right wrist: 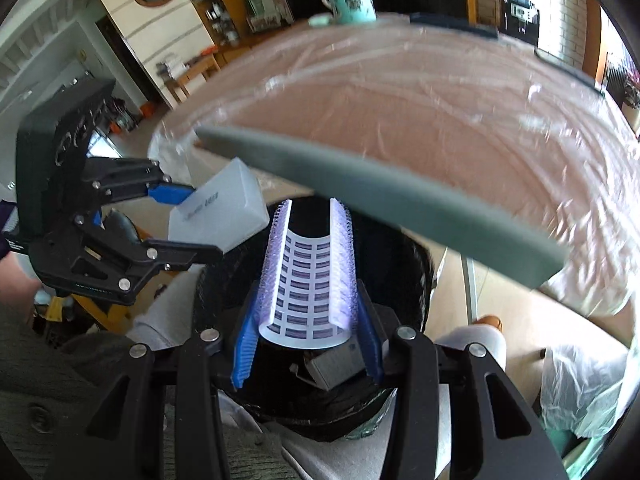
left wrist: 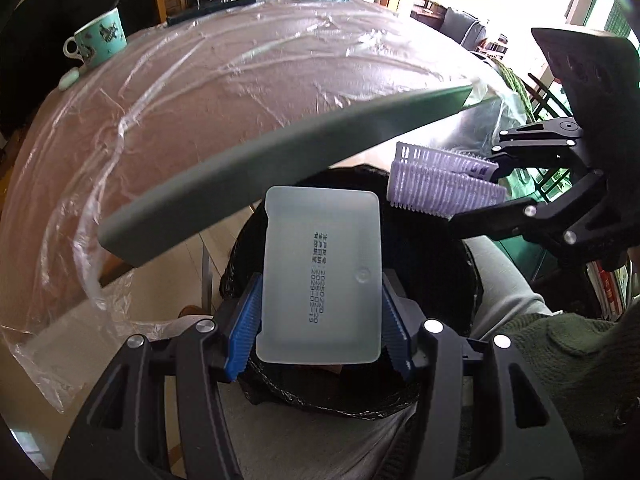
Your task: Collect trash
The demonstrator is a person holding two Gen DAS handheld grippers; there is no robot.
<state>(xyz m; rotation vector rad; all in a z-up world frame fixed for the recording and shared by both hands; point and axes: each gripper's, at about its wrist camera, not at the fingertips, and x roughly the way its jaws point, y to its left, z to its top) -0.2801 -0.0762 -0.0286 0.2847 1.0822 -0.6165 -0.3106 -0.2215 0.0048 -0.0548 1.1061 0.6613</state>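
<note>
tongs: 2, both gripping | white box (left wrist: 320,268): 1 | purple roller (right wrist: 310,280): 1

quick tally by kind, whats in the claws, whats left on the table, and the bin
Translucent plastic box, in the left claw: 1
Purple hair roller, in the right claw: 1
Teal mug on the table: 1
Black-lined bin below: 1
Total: 4

table (left wrist: 248,92) | plastic sheet (left wrist: 280,40) cover | teal cup (left wrist: 100,36); small pale object (left wrist: 69,79), maybe soap
</note>
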